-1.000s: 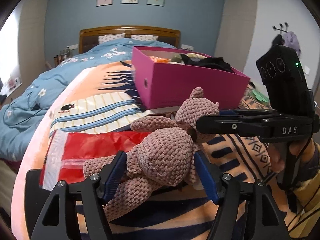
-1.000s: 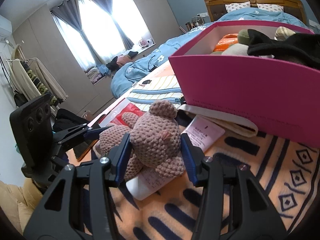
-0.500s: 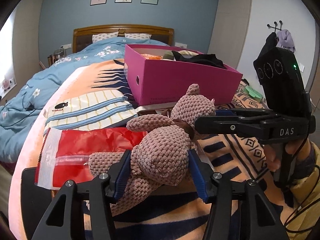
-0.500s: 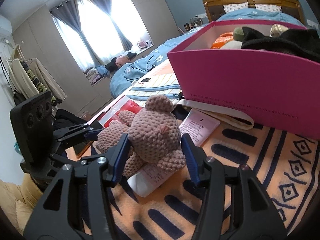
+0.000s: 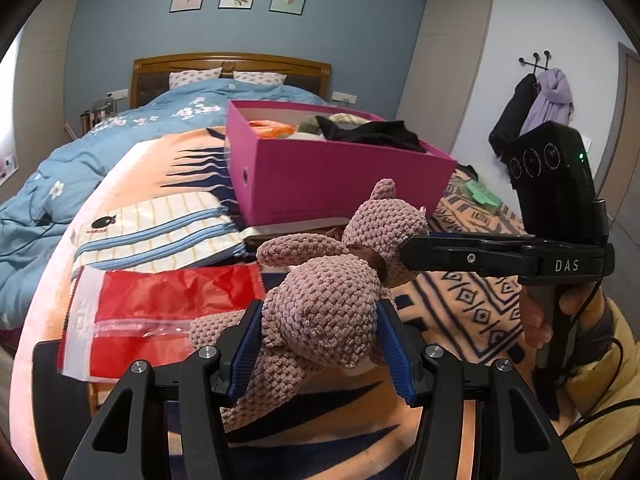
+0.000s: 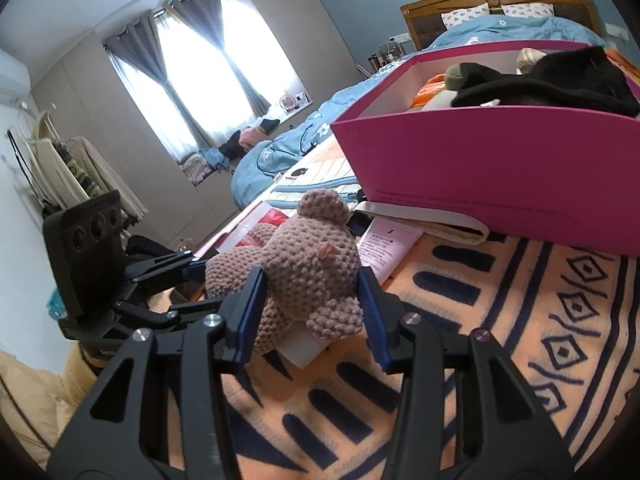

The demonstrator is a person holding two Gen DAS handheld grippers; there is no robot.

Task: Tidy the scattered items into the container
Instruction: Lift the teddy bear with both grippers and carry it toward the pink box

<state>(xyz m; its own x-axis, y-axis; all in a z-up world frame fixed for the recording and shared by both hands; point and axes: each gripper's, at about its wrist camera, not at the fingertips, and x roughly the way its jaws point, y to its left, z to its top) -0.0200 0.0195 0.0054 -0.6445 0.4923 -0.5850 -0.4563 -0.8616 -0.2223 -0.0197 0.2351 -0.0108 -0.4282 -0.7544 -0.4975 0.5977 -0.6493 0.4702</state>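
A pink knitted bear lies on the patterned blanket in front of the pink box. My left gripper is shut on the bear's body, and both blue pads press into the knit. My right gripper comes in from the other side around the bear's head. Its jaws are closing and its pads touch both sides of the head. Each view shows the other tool: the right gripper at the head, the left gripper behind the body. The pink box holds a black garment and other items.
A red plastic bag and a striped zip pouch lie left of the bear. A white printed tube lies partly under the bear. A blue duvet covers the far bed. A person's hand grips the right tool.
The left jaws have narrowed from wide around the bear's body to pressing on it. The right jaws have drawn in on the head, and the right view has shifted slightly.
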